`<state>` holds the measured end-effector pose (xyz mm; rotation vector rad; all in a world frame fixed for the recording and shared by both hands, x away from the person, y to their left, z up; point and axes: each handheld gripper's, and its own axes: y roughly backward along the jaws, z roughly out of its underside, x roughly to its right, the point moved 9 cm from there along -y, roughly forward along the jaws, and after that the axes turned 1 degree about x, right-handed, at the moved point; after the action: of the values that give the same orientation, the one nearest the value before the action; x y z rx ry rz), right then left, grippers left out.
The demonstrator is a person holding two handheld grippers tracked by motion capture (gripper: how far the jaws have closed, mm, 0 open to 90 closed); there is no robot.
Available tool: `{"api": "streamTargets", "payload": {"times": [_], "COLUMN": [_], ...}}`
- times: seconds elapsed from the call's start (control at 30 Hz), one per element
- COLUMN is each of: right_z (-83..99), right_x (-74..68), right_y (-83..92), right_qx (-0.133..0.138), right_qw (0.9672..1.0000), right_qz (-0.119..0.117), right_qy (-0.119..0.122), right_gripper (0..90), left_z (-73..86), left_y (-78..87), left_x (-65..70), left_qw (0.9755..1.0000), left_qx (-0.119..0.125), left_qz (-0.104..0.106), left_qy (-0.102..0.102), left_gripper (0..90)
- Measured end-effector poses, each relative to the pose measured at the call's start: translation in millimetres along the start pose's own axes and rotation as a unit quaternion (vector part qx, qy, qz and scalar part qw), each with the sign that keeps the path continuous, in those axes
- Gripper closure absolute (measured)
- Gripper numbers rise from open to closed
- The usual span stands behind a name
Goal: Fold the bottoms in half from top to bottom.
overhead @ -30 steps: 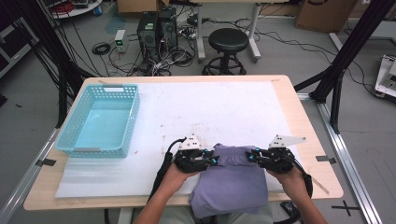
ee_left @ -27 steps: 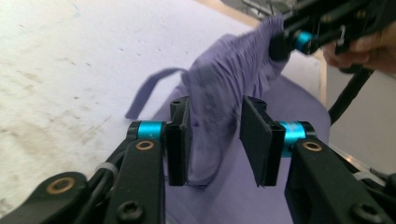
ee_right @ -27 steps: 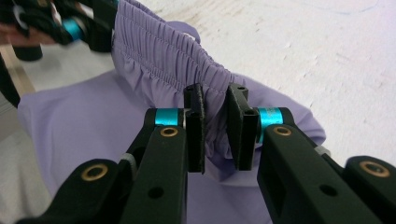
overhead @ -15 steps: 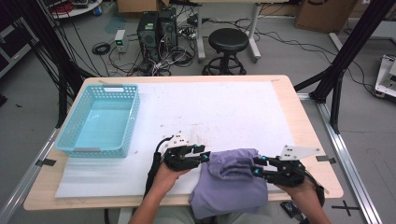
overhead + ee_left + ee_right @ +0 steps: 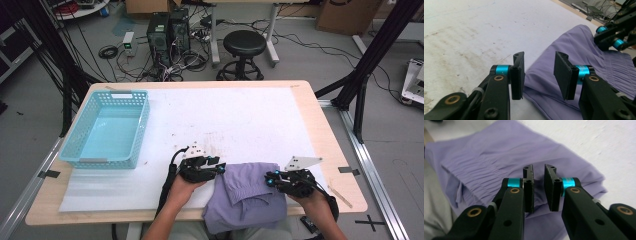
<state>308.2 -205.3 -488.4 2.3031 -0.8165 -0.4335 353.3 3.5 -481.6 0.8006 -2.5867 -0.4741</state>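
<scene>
Now the left hand-held gripper [image 5: 539,72] stands apart beside the purple cloth [image 5: 250,195] at the tabletop's [image 5: 310,100] near edge. Its jaws have just been opening. The right hand-held gripper [image 5: 538,188], just closing, hovers slightly apart over the cloth.

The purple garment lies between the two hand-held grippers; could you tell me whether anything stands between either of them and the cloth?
Nothing visible does. The left hand-held gripper has its jaws apart right at the folded edge of the purple garment, with bare white mat beside it. The right hand-held gripper hangs close over the cloth's other side, jaws nearly together, with a narrow gap.
</scene>
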Motion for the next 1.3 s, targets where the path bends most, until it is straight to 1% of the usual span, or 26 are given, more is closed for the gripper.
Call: {"api": "streamTargets", "payload": {"times": [0.03,0.07,0.2,0.3,0.37,0.4,0.47,0.5,0.53,0.57,0.6,0.63,0.67,0.73,0.77,0.8,0.87,0.93,1.0,1.03,1.1,1.13,1.17,1.23,1.27,1.3], "right_z": [1.3,2.8,8.0,11.6,11.3,9.7,2.4,-2.8,-8.7,-12.1,-15.9,-17.1,-17.2,-13.7,-11.3,-8.0,-4.3,0.0,3.9,5.9,7.0,7.7,8.6,10.4,11.1,11.4], "right_x": [-0.6,-1.4,-3.9,-10.8,-15.1,-16.2,-15.5,-12.6,-6.6,-1.5,8.2,15.1,25.6,38.0,43.0,46.9,50.7,52.8,53.8,54.5,54.6,54.3,54.1,51.6,49.5,47.6], "right_y": [-1.5,-2.0,-2.5,-1.9,0.0,2.2,9.2,12.9,16.9,18.5,19.9,19.6,17.3,10.6,6.3,0.9,-5.8,-12.2,-15.5,-16.5,-16.0,-15.3,-14.2,-12.1,-11.6,-11.1], "right_qx": [-0.004,-0.008,-0.016,-0.024,-0.02,-0.013,0.008,0.024,0.039,0.047,0.055,0.057,0.055,0.038,0.028,0.015,-0.001,-0.02,-0.031,-0.035,-0.029,-0.029,-0.029,-0.032,-0.034,-0.035], "right_qw": [1.0,0.9999,0.9998,0.9991,0.9988,0.9988,0.9987,0.9987,0.9986,0.9984,0.9976,0.997,0.9956,0.9936,0.9929,0.9925,0.992,0.9914,0.991,0.9908,0.9911,0.9912,0.9917,0.993,0.9936,0.9942], "right_qz": [0.0,-0.002,-0.014,-0.033,-0.045,-0.047,-0.049,-0.045,-0.031,-0.02,0.002,0.019,0.04,0.059,0.067,0.072,0.079,0.082,0.082,0.08,0.079,0.078,0.078,0.061,0.052,0.046], "right_qy": [0.006,0.007,0.005,0.006,0.006,0.007,-0.001,-0.006,-0.018,-0.026,-0.042,-0.049,-0.065,-0.088,-0.094,-0.098,-0.098,-0.1,-0.102,-0.104,-0.103,-0.102,-0.099,-0.096,-0.095,-0.091], "right_gripper": [78.4,78.1,77.3,77.4,76.9,74.0,72.3,69.9,65.3,61.6,57.9,55.2,50.2,45.7,44.4,43.4,42.3,42.0,41.8,41.9,43.4,47.3,53.6,67.8,74.9,79.5], "left_z": [0.5,0.9,1.7,3.0,3.2,3.3,3.5,3.7,3.9,4.5,4.7,4.7,6.5,8.1,9.6,10.2,10.5,13.1,14.9,16.2,17.7,18.7,19.8,20.8,21.3,22.1], "left_y": [0.0,-0.4,-1.2,-2.5,-2.9,-3.1,-4.0,-4.9,-5.4,-6.5,-7.4,-7.4,-9.5,-11.1,-11.8,-12.2,-12.7,-12.7,-13.4,-13.5,-14.1,-14.4,-14.8,-14.9,-15.1,-14.8], "left_x": [-1.1,-1.8,-2.7,-4.1,-4.8,-5.0,-5.4,-6.2,-6.8,-7.4,-7.7,-7.7,-8.3,-9.0,-9.5,-9.7,-10.1,-10.8,-8.9,-8.3,-6.7,-6.0,-5.5,-4.9,-4.2,-3.1], "left_qw": [1.0,1.0,0.9999,0.9998,0.9998,0.9998,0.9998,0.9997,0.9996,0.9996,0.9995,0.9995,0.9992,0.9988,0.9985,0.9984,0.9983,0.9976,0.9974,0.9971,0.9967,0.9963,0.9959,0.9954,0.9953,0.9949], "left_qx": [-0.002,-0.003,-0.006,-0.011,-0.012,-0.012,-0.013,-0.014,-0.015,-0.018,-0.019,-0.019,-0.027,-0.035,-0.041,-0.044,-0.046,-0.059,-0.065,-0.071,-0.077,-0.082,-0.088,-0.092,-0.094,-0.098], "left_qz": [-0.004,-0.007,-0.011,-0.014,-0.016,-0.017,-0.018,-0.021,-0.022,-0.023,-0.025,-0.025,-0.029,-0.034,-0.036,-0.036,-0.036,-0.035,-0.029,-0.027,-0.025,-0.024,-0.022,-0.024,-0.023,-0.021], "left_qy": [0.0,0.001,-0.002,0.0,0.0,0.0,0.001,0.0,0.001,0.003,0.004,0.004,0.002,-0.002,-0.003,-0.002,0.002,0.006,0.01,0.007,0.003,0.003,0.001,-0.002,0.001,-0.003], "left_gripper": [59.6,59.1,56.9,54.9,54.0,53.6,52.6,52.1,51.2,49.9,48.4,48.0,47.4,46.8,46.8,46.9,47.5,51.1,56.2,58.0,62.0,64.7,66.4,71.9,76.0,81.5]}}
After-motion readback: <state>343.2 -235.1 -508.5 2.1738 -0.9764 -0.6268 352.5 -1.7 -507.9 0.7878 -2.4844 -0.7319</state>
